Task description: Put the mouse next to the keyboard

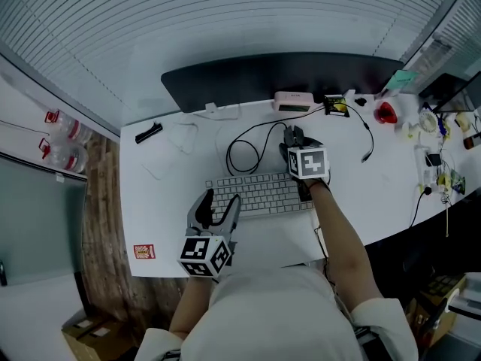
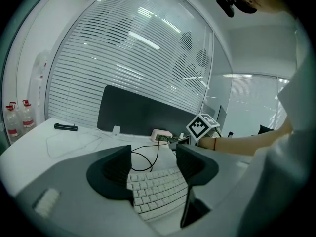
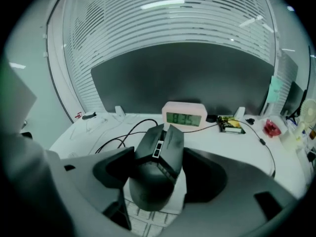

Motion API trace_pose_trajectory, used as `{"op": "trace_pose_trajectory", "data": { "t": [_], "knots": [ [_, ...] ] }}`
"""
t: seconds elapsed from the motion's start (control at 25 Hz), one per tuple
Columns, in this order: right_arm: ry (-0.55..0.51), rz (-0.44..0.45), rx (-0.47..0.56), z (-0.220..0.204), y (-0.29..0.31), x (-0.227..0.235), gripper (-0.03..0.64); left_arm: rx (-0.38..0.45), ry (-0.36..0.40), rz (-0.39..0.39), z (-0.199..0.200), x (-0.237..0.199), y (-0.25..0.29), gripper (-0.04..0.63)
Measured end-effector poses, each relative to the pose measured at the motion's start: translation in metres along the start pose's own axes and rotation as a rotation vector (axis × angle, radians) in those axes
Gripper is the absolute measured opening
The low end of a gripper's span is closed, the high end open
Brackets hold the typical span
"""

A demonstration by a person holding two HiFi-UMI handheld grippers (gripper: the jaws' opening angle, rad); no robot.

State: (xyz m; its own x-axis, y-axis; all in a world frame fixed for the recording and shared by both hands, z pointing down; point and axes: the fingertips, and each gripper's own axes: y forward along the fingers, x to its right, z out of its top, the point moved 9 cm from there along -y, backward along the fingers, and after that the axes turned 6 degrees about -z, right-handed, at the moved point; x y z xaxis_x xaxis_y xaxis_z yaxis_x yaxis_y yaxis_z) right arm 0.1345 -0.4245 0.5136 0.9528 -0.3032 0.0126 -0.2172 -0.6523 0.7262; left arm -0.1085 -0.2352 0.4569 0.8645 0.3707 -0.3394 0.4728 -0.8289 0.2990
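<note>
A black wired mouse (image 3: 158, 167) sits tilted between the jaws of my right gripper (image 3: 159, 176), which is shut on its sides. It hangs just past the far right corner of the white keyboard (image 1: 255, 194), whose keys (image 3: 148, 220) show beneath it. In the head view the mouse (image 1: 291, 135) peeks out ahead of the right gripper (image 1: 294, 146). My left gripper (image 1: 220, 200) hovers open over the keyboard's near left part (image 2: 155, 189), with nothing between its fingers (image 2: 116, 174).
The mouse cable (image 1: 248, 145) loops on the white desk (image 1: 165, 201) behind the keyboard. A pink clock (image 1: 293, 101), a small circuit board (image 1: 336, 107) and a dark monitor (image 1: 285, 77) line the back. A black pen (image 1: 148, 132) lies far left; a red object (image 1: 385, 113) and clutter stand right.
</note>
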Motion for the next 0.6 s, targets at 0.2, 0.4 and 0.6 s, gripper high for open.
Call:
{"op": "trace_pose_trajectory", "data": {
  "t": [0.2, 0.4, 0.6],
  "knots": [
    [0.027, -0.039, 0.002, -0.012, -0.018, 0.029, 0.308, -0.004, 0.009, -0.021, 0.001, 0.004, 0.002, 0.273],
    [0.039, -0.081, -0.005, -0.027, -0.035, 0.059, 0.308, -0.009, 0.017, -0.041, 0.002, 0.009, 0.003, 0.273],
    [0.040, -0.115, -0.023, -0.043, -0.048, 0.085, 0.308, -0.014, 0.028, -0.060, 0.002, 0.015, 0.005, 0.273]
  ]
}}
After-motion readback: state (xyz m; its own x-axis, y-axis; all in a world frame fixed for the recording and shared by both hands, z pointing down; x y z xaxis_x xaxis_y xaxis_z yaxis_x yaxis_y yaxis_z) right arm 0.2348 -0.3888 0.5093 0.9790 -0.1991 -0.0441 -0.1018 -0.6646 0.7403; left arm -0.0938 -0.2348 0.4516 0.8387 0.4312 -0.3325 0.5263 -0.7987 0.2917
